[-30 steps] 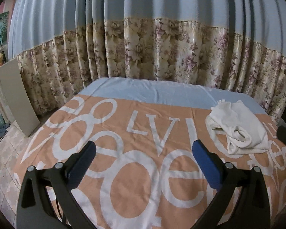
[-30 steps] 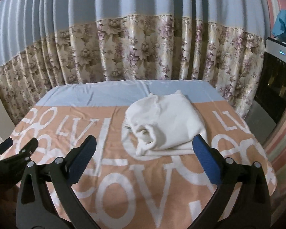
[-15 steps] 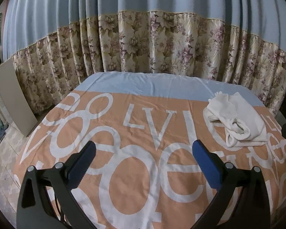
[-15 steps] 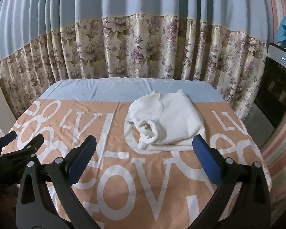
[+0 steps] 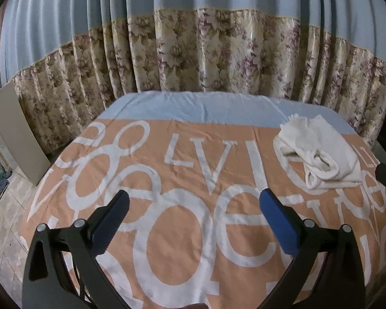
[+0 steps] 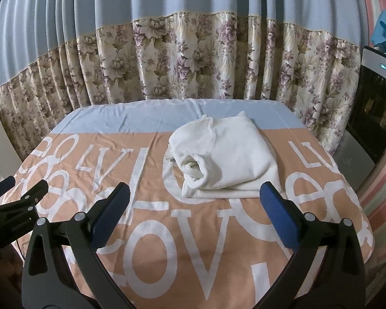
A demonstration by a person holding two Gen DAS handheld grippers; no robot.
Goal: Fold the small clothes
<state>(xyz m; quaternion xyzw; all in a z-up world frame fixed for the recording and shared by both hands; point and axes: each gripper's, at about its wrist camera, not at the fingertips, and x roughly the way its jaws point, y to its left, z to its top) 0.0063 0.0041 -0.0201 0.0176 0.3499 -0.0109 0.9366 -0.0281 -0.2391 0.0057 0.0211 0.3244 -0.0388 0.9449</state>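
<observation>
Ahead of me a peach bedspread (image 5: pixel 193 206) with big white letters covers the bed, a pale blue sheet (image 6: pixel 141 118) at its far end. Beyond hangs a blue-and-floral curtain (image 5: pixel 205 51). A grey board (image 5: pixel 18 134) leans far left; a dark appliance (image 6: pixel 373 103) stands right.

Both grippers (image 5: pixel 193 206) (image 6: pixel 193 206) slightly farther back from the white garment (image 6: pixel 221 159) than before.

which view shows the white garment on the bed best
The right wrist view: the bundled white fabric garment lies centred ahead of the open right claw, its rolled end facing the camera. The left wrist view shows it off at the right edge, smaller and stretched by the lens.
</observation>
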